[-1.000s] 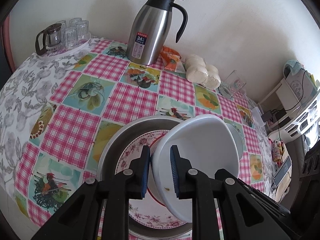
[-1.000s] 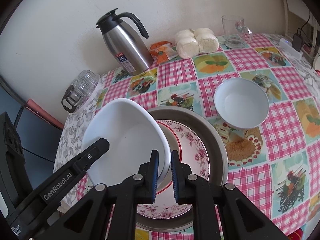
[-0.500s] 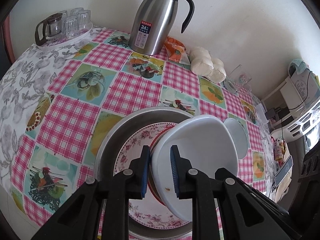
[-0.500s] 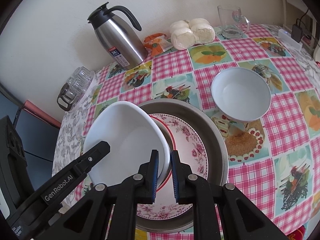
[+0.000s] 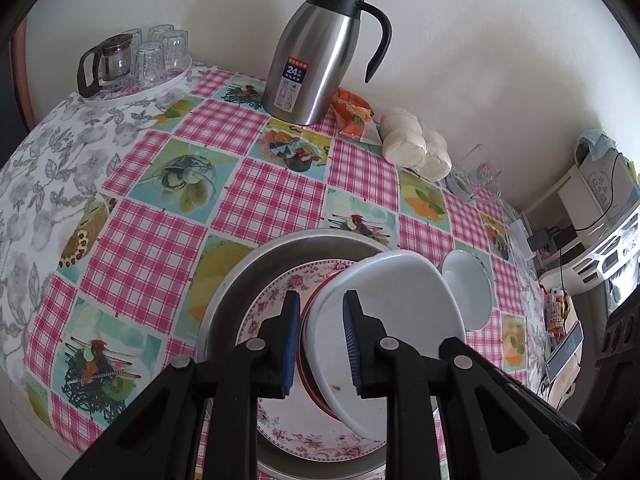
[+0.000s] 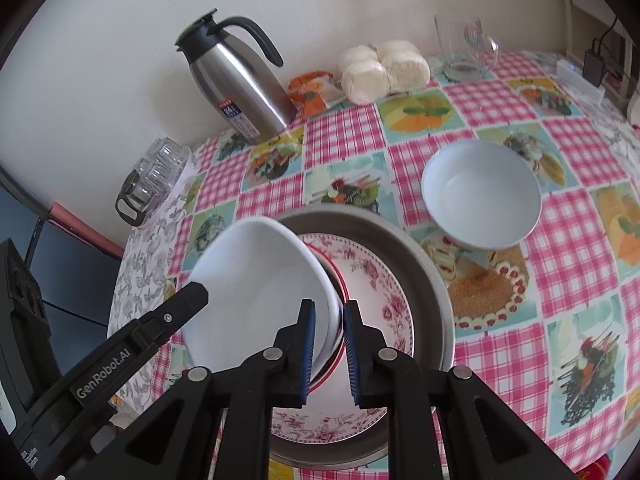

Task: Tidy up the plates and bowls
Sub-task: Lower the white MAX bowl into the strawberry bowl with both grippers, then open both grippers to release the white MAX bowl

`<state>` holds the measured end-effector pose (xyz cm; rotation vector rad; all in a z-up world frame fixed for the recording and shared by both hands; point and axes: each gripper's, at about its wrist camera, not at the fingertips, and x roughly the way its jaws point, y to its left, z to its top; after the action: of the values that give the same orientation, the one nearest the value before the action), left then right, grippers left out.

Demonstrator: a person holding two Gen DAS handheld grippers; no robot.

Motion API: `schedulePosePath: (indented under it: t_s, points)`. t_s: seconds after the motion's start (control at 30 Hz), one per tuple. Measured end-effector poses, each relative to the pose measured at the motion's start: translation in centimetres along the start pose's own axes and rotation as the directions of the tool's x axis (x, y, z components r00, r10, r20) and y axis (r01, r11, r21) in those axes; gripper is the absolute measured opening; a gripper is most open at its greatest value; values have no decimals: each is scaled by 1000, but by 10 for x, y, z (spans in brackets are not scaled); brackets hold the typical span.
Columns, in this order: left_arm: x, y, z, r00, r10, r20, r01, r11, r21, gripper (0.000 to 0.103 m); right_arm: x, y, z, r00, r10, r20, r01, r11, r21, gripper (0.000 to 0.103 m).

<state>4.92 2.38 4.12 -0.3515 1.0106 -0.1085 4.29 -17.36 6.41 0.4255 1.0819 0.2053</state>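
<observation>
Left wrist view: left gripper [image 5: 321,340] has its blue pads nearly together, clamped on the rim of a white bowl [image 5: 394,320] and, it seems, a red-rimmed dish under it. Bowl is tilted, hanging over the floral plate [image 5: 276,300], which lies in a steel basin [image 5: 240,280] on the checked tablecloth [image 5: 160,232].

Right wrist view: right gripper [image 6: 329,350] grips the opp. side of the same white bowl [image 6: 260,280], jaws almost closed on rim + red-rimmed dish; left gripper's arm enters from lower left. Small white bowl [image 6: 482,194] sits upright on the cloth just beside the basin [image 6: 432,280], right of it, apart from both grippers. Behind the basin, by the wall: steel thermos jug [image 6: 240,84], buns [image 6: 380,68], orange packet [image 6: 312,94], glass mug [image 6: 466,46]. Tray w/ glasses [image 6: 154,176] well left of basin.
</observation>
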Motion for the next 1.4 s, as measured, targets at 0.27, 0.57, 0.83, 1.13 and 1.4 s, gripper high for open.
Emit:
schedulePosePath:
  t_s: [0.27, 0.57, 0.83, 1.13, 1.4]
  points:
    - [-17, 2, 3, 998, 24, 60, -24, 1000, -15, 44, -11, 2, 3, 999, -24, 39, 25, 999, -22, 23]
    - [-18, 7, 5, 993, 95, 68, -93, 995, -24, 74, -16, 1, 6, 993, -85, 77, 88, 995, -47, 59]
    - [-17, 11, 5, 980, 168, 108, -165, 986, -39, 92, -13, -3, 7, 991, -104, 79, 108, 993, -48, 81]
    - [-17, 13, 2, 970, 213, 119, -205, 976, -72, 95, -15, -7, 8, 991, -92, 98, 97, 994, -45, 103]
    - [-20, -1, 0, 969, 201, 143, -190, 978, -88, 95, -23, -18, 12, 989, -86, 117, 90, 995, -31, 103]
